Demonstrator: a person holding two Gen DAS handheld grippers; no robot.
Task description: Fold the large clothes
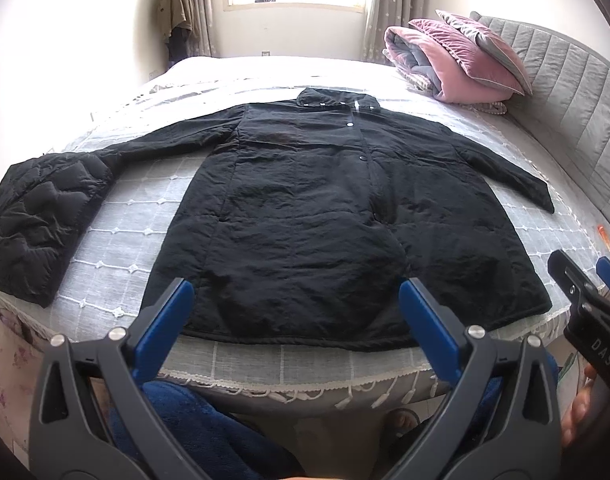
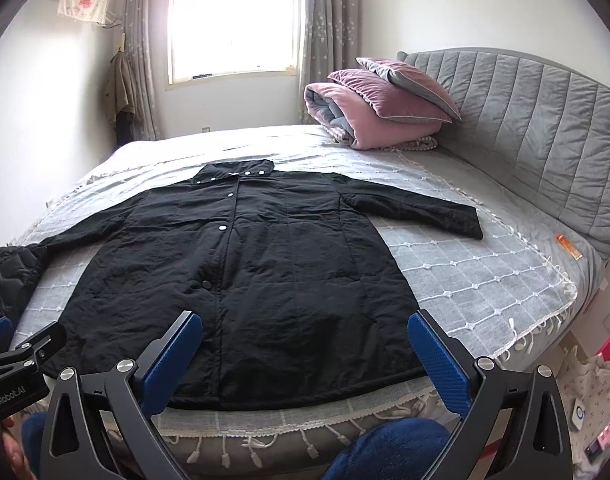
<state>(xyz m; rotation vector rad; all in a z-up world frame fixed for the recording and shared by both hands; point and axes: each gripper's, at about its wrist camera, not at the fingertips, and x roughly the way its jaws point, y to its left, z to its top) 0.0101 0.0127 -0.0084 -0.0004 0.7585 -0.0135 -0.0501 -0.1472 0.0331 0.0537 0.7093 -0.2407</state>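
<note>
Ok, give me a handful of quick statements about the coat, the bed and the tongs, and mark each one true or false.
1. The black coat lies spread flat on the bed, collar toward the window. True.
2. Both of the coat's sleeves are folded across its front. False: both stretch out sideways on the bedspread.
3. The left tongs are clamped on the hem. False: their jaws are wide open and hold nothing.
4. The right tongs are open and empty. True.
5. A green pillow sits by the headboard. False: pink and grey pillows are stacked there on a folded quilt.
</note>
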